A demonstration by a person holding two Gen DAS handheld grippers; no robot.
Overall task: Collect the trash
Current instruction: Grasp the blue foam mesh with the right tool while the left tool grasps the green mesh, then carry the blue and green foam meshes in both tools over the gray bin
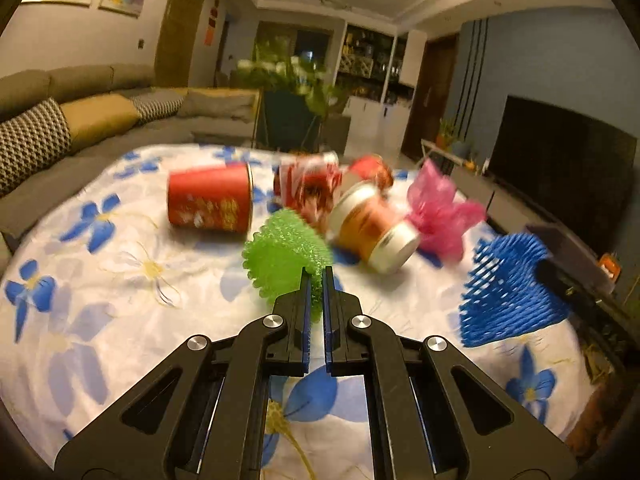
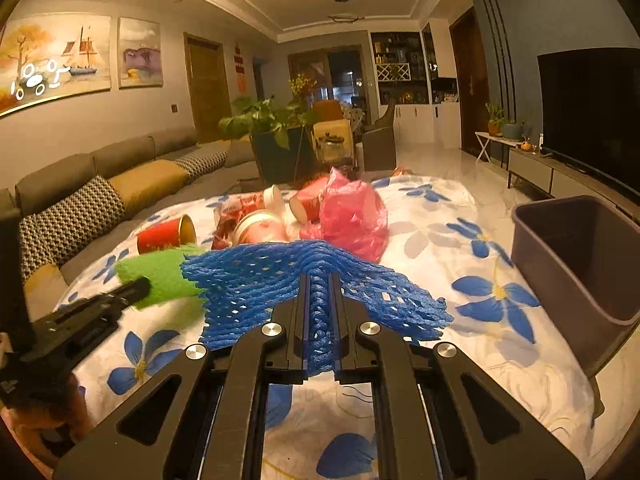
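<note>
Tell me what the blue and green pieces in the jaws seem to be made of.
Blue net: likely soft foam mesh, matte, judging by its open diamond holes and how it bunches between the right jaws. Green net: probably the same foam, with a ribbed, scalloped edge; blur limits certainty.

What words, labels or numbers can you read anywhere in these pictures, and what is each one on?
None can be read for certain.
Red can: gold print, blurred.
Crumpled red packet: white markings, blurred.
Orange jar: label blurred.
Red hangings by the door: marks too small.
White shapes over the sailboat painting: resemble digits, unclear.
Green foam net in the left gripper and blue foam net in the right gripper: no text.
</note>
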